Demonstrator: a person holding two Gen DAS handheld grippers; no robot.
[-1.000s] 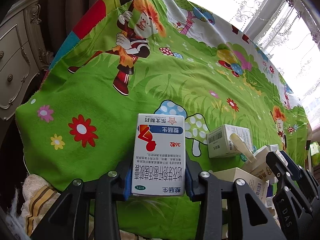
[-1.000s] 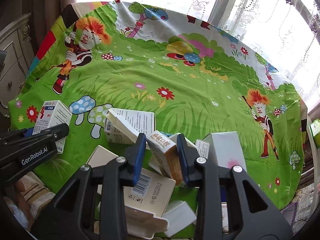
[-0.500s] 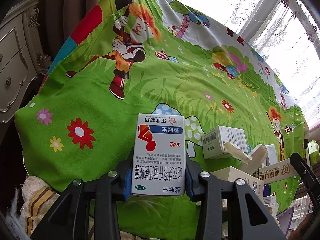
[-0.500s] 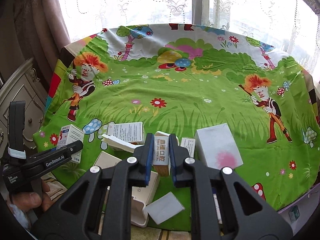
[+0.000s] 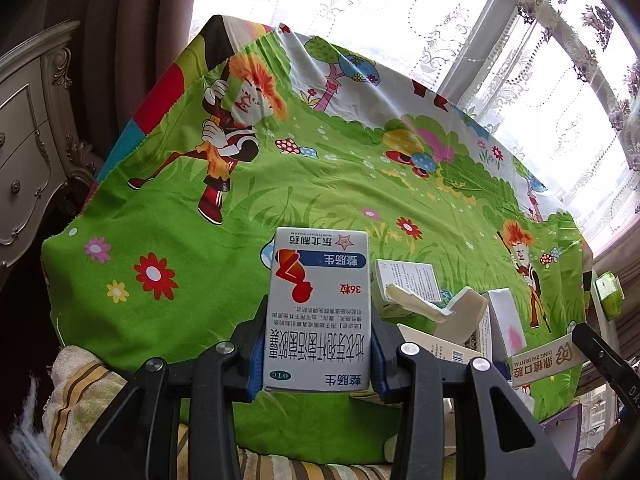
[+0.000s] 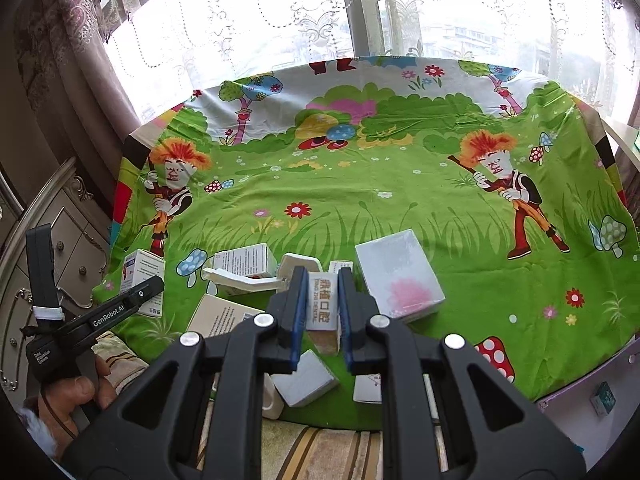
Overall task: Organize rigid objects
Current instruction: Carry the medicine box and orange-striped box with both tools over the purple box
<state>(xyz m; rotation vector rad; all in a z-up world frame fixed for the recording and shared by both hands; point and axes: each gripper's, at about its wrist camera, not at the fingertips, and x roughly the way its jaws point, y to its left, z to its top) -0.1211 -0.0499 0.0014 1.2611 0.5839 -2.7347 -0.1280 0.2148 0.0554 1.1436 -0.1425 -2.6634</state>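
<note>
My left gripper (image 5: 318,344) is shut on a white medicine box (image 5: 320,304) with a red figure and a blue band, held up over the near left part of the green cartoon cloth (image 5: 248,240). In the right wrist view that box (image 6: 142,276) shows at the left beside the left gripper's black body. My right gripper (image 6: 322,312) is shut on a narrow tan dental box (image 6: 323,306), lifted above a pile of white boxes (image 6: 244,268). The same tan box (image 5: 546,362) appears at the right edge of the left wrist view.
A larger white box with a pink smudge (image 6: 400,276) lies right of the pile. More white cartons (image 6: 304,378) sit at the cloth's near edge. A carved dresser (image 5: 28,136) stands to the left, a curtained window (image 6: 360,12) behind, a striped towel (image 5: 80,396) below.
The right gripper has shut on the tan box and lifted it off the pile, drawing back and rolling level. The left gripper has risen a little with its medicine box.
</note>
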